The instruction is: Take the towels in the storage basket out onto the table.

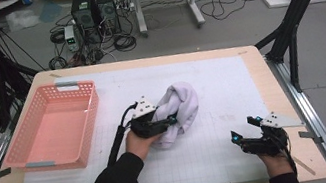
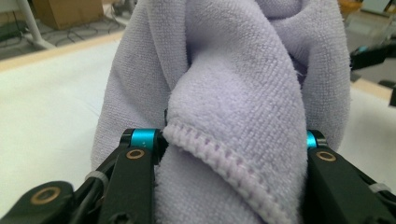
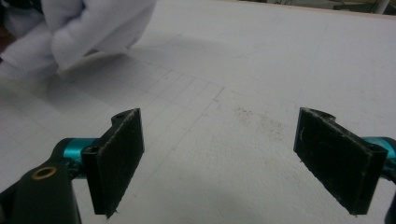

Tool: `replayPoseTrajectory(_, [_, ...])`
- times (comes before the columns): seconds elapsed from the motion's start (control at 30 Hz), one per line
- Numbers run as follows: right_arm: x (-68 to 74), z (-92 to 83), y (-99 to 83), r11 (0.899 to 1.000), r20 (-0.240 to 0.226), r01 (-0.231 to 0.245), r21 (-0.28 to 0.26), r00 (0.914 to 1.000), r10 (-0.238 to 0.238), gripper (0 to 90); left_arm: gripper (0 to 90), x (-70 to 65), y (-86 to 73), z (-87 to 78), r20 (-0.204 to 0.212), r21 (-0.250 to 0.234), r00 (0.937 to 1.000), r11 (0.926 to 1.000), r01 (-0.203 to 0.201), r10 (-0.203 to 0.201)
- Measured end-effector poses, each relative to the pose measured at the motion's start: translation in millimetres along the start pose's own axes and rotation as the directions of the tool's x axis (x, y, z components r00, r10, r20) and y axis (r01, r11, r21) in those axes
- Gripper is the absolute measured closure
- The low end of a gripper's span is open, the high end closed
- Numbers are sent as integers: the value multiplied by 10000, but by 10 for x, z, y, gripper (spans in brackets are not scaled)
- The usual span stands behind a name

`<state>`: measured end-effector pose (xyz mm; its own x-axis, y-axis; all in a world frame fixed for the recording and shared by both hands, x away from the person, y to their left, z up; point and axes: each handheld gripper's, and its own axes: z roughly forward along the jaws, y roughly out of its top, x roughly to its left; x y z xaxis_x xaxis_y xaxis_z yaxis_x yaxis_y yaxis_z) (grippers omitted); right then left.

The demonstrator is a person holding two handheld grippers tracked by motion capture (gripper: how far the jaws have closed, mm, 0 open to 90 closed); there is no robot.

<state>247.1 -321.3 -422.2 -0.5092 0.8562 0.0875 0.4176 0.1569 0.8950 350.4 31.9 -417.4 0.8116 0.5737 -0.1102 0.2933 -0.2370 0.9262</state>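
Note:
A pale lilac towel lies bunched up near the middle of the white mat. My left gripper reaches into its left side from the near side. In the left gripper view a thick fold of the towel, hemmed edge forward, fills the gap between the jaws of the left gripper, which is shut on it. My right gripper rests low over the mat at the near right, well apart from the towel. Its jaws stand wide open in the right gripper view with bare mat between them; the towel is at the upper left.
A pink plastic basket sits empty on the left of the table, about a hand's width from the left gripper. The white gridded mat covers most of the wooden tabletop. Black frame posts rise at the table's far corners.

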Motion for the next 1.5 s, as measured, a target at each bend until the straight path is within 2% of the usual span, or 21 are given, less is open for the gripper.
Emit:
replayPoseTrajectory(0.17, [-3,0,2,10000,3,8,0,10000,-8,148,556,-61,-82,207,-264,588,9996,9982,64,-48])
replayPoseTrajectory(0.27, [-4,-3,1,10000,-9,-29,22,10000,29,148,523,-76,-140,294,-250,883,9996,9959,172,-151])
replayPoseTrajectory(0.47, [-10,-18,-2,10000,-2,-49,0,10000,49,148,319,-106,-125,290,-180,719,9991,9966,393,-381])
replayPoseTrajectory(0.5, [-13,-17,-4,10000,-18,-45,-26,10000,45,147,288,-79,-93,234,-123,670,9978,9956,654,-647])
replayPoseTrajectory(0.6, [-12,-17,-5,10000,-7,-44,-4,10000,44,148,219,-41,-49,143,-131,545,9967,9952,809,-803])
replayPoseTrajectory(0.63, [-10,-16,-4,10000,5,-34,-18,10000,34,148,222,-8,-6,14,-179,129,9968,9969,776,-773])
replayPoseTrajectory(0.7, [-5,-9,-2,10000,0,-41,-39,10000,41,148,221,35,15,-136,-180,-490,9950,9940,975,-985])
replayPoseTrajectory(0.73, [-3,-8,-3,10000,-21,-59,-6,10000,59,148,220,35,15,-136,-180,-490,9950,9940,975,-985])
replayPoseTrajectory(0.77, [-3,-5,-2,10000,-2,-17,12,10000,17,147,217,88,18,-276,-262,-787,9951,9926,929,-952])
replayPoseTrajectory(0.8, [0,0,-1,10000,-16,-8,13,10000,8,148,217,114,8,-340,-313,-910,9950,9916,916,-948])
replayPoseTrajectory(0.83, [5,2,0,10000,-19,-24,15,10000,24,147,216,114,8,-340,-313,-910,9950,9916,916,-948])
replayPoseTrajectory(0.87, [7,4,0,10000,-31,-25,28,10000,26,148,215,169,-30,-466,-373,-983,9952,9914,865,-906])
replayPoseTrajectory(0.93, [11,9,4,10000,-28,-40,8,10000,40,148,212,213,-93,-583,-461,-1061,9951,9910,820,-873])
replayPoseTrajectory(1.0, [7,17,5,10000,-43,0,-9,10000,0,148,211,233,-131,-640,-498,-1079,9950,9908,813,-870])
replayPoseTrajectory(1.03, [6,22,7,10000,-45,42,-9,10000,-42,148,210,273,-206,-737,-460,-1027,9954,9916,785,-836])
replayPoseTrajectory(1.13, [19,32,14,10000,-59,-6,-18,10000,6,148,210,311,-303,-853,-563,-950,9957,9932,676,-731])
replayPoseTrajectory(1.3, [37,57,32,10000,-45,-98,5,9999,98,153,208,342,-355,-942,-723,-879,9955,9946,544,-609])
replayPoseTrajectory(1.33, [41,68,43,9999,-111,-140,-22,9998,140,159,208,350,-366,-975,-876,-861,9947,9952,455,-530])
replayPoseTrajectory(1.5, [64,111,69,9995,-190,-314,-59,9993,313,159,210,346,-397,-1012,-1019,-828,9940,9960,326,-410])
